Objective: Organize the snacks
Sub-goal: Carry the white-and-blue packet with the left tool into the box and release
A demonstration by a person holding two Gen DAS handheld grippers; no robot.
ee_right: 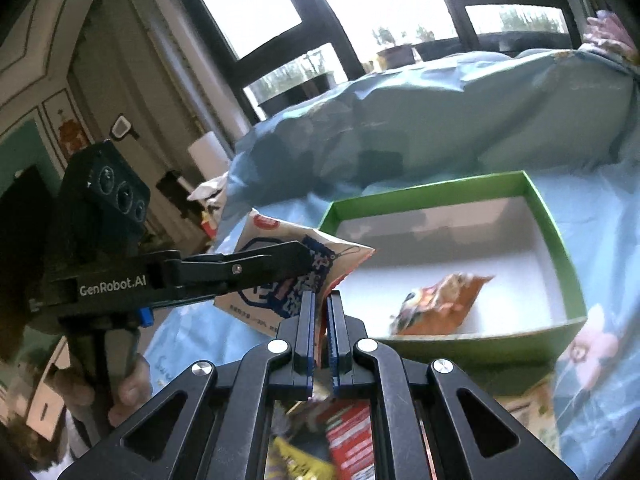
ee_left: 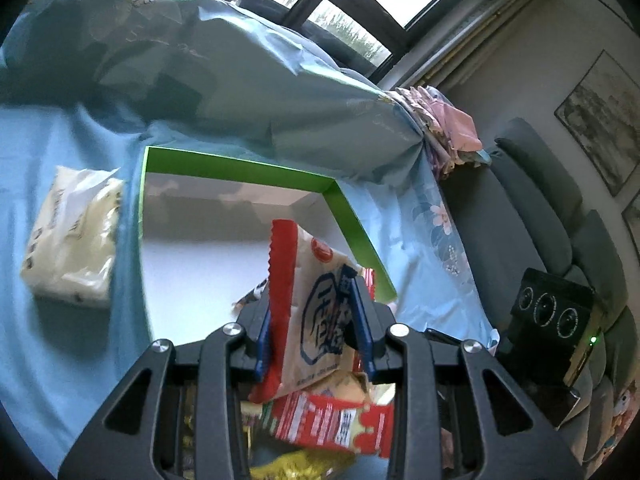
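cream snack packet (ee_left: 316,300) (red serrated edge), blue lettering, both grippers clamping

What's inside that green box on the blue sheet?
The green box holds one orange snack packet lying on its white floor. The near corner is hidden behind the box's front wall and the right gripper.

At frame centre, both the right gripper (ee_right: 320,304) and left gripper (ee_right: 308,258) pinch a snack packet (ee_right: 280,272), left of the green box (ee_right: 556,236).

Dark-framed windows (ee_left: 352,12) admit daylight; grey sofa (ee_left: 540,208) and framed picture (ee_left: 604,120) line the wall
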